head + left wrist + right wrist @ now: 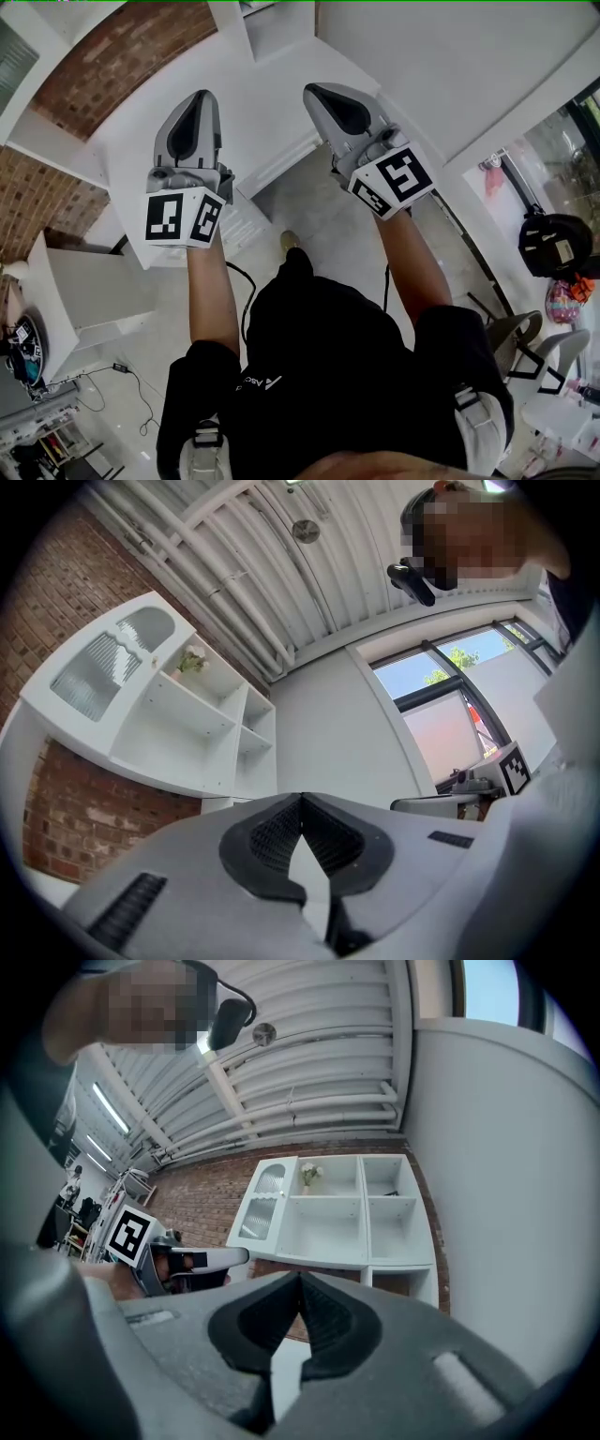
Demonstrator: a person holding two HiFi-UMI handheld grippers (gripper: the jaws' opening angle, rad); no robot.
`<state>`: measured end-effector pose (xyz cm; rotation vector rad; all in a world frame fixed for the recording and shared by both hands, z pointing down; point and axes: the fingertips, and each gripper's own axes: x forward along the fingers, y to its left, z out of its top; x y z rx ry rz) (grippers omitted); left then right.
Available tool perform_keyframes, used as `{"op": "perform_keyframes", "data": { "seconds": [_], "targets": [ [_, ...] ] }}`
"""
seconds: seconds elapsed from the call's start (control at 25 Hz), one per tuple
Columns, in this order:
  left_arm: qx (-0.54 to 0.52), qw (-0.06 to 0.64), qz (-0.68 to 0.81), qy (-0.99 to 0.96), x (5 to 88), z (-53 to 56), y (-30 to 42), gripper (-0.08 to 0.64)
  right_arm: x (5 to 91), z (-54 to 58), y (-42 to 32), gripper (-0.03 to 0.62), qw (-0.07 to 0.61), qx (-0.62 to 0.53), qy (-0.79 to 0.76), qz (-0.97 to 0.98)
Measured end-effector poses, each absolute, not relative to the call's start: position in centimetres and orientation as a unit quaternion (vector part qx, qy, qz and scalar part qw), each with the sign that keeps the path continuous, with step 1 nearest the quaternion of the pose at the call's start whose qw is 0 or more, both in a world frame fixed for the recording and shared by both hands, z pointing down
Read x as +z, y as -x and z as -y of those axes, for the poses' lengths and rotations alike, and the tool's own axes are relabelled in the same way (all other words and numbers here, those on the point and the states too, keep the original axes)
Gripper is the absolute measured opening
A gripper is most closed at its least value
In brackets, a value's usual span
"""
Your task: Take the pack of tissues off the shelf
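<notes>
The white shelf unit (337, 1215) hangs on a brick wall, some way ahead of both grippers. In the right gripper view it has open compartments, with a small plant (307, 1175) in an upper one and a small dark thing (395, 1192) in the top right one. No pack of tissues can be made out. The same shelf unit (187, 714) shows at the left of the left gripper view. My left gripper (300, 799) is shut and empty. My right gripper (300, 1277) is shut and empty too. In the head view both the left gripper (201, 97) and the right gripper (313, 91) are held out side by side.
A white wall (328, 724) stands right of the shelf, with windows (441, 682) further right. In the head view a low white cabinet (94, 291) is at the left, a cable (131, 384) lies on the floor, and chairs (525, 347) stand at the right.
</notes>
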<state>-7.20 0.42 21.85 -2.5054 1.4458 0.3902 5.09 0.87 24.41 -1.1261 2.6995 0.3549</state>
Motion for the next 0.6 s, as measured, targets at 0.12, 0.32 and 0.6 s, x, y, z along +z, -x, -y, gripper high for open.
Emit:
{"op": "perform_keyframes", "data": {
  "seconds": [0.12, 0.32, 0.6],
  "targets": [
    [0.140, 0.110, -0.489, 0.854, 21.6, 4.7, 7.8, -0.002, 24.2, 4.4, -4.1, 0.002, 0.085, 0.122, 0.383, -0.912],
    [0.143, 0.103, -0.478, 0.860, 21.8, 13.7, 8.3, -0.002, 23.9, 13.8, -2.2, 0.002, 0.072, 0.123, 0.392, -0.909],
    [0.134, 0.098, -0.473, 0.865, 22.7, 23.5, 10.0, -0.002, 24.6, 24.4, -0.1, 0.003, 0.056, 0.109, 0.413, -0.902]
  ]
}}
